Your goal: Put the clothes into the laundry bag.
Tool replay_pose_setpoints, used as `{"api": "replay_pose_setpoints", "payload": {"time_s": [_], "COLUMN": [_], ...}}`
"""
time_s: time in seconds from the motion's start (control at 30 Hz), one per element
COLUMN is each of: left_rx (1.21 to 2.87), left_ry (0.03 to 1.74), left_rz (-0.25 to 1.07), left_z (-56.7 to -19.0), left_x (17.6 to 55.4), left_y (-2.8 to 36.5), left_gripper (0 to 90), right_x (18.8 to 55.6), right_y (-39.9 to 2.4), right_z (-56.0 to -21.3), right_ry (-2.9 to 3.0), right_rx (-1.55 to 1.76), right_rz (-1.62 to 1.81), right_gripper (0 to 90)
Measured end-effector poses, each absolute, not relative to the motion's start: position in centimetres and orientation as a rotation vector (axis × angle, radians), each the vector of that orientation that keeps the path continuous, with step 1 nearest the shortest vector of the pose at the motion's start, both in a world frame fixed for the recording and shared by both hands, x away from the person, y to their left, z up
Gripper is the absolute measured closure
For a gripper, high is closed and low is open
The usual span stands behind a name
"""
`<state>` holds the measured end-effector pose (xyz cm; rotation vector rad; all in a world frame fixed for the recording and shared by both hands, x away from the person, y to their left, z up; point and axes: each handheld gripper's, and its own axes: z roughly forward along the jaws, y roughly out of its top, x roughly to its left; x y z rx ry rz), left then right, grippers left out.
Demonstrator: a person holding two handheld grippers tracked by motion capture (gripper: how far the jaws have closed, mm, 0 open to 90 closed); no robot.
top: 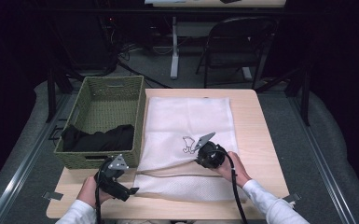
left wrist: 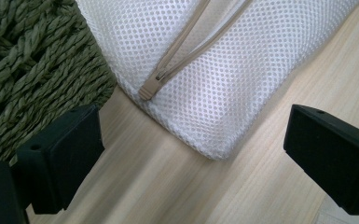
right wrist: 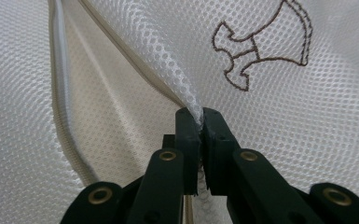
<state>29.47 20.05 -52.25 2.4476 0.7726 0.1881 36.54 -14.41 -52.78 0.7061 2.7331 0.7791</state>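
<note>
A white mesh laundry bag point(top: 189, 116) lies flat on the wooden table point(top: 258, 140), with a dark outline stitched on it point(top: 188, 143). My right gripper point(top: 198, 159) sits at the bag's front half. In the right gripper view it point(right wrist: 201, 119) is shut on a raised fold of the mesh bag point(right wrist: 284, 140), beside the beige zipper line and below the stitched outline point(right wrist: 261, 51). My left gripper point(top: 131, 190) rests by the bag's near left corner. In the left gripper view it point(left wrist: 193, 137) stands open over that corner of the bag point(left wrist: 214, 70), with the zipper pull point(left wrist: 151, 86) just ahead.
A green woven basket point(top: 98, 158) stands at the table's left, touching the bag's edge, with dark cloth point(top: 98, 137) inside. Its wall point(left wrist: 28, 70) is close to my left jaw. A folding chair point(top: 233, 46) and a desk leg stand beyond the table.
</note>
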Motion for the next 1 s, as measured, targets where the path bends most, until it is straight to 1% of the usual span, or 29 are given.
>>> {"api": "replay_pose_setpoints", "payload": {"time_s": [0.2,0.27,0.47,0.6,0.73,1.0], "left_rx": [2.463,2.477,2.465,2.466,2.474,2.488], "left_ry": [0.712,0.705,0.67,0.641,0.628,0.61], "left_rz": [0.151,0.17,0.172,0.188,0.244,0.305], "left_z": [-52.0,-51.8,-50.8,-49.2,-47.3,-43.9], "left_x": [29.2,29.0,28.9,29.2,29.9,32.9], "left_y": [20.0,19.9,20.2,20.5,20.9,22.1], "left_gripper": [0.4,0.4,0.3,0.4,0.4,0.2], "right_x": [36.3,36.2,36.1,36.2,36.2,36.3], "right_y": [-14.8,-14.9,-14.9,-15.0,-15.0,-15.1], "right_z": [-51.3,-50.8,-50.3,-50.5,-50.6,-50.8], "right_ry": [2.689,2.677,2.657,2.666,2.666,2.67], "right_rx": [0.714,0.713,0.711,0.71,0.707,0.707], "right_rz": [0.846,0.871,0.892,0.894,0.892,0.883], "right_gripper": [86.5,86.5,86.5,86.5,86.5,86.5]}}
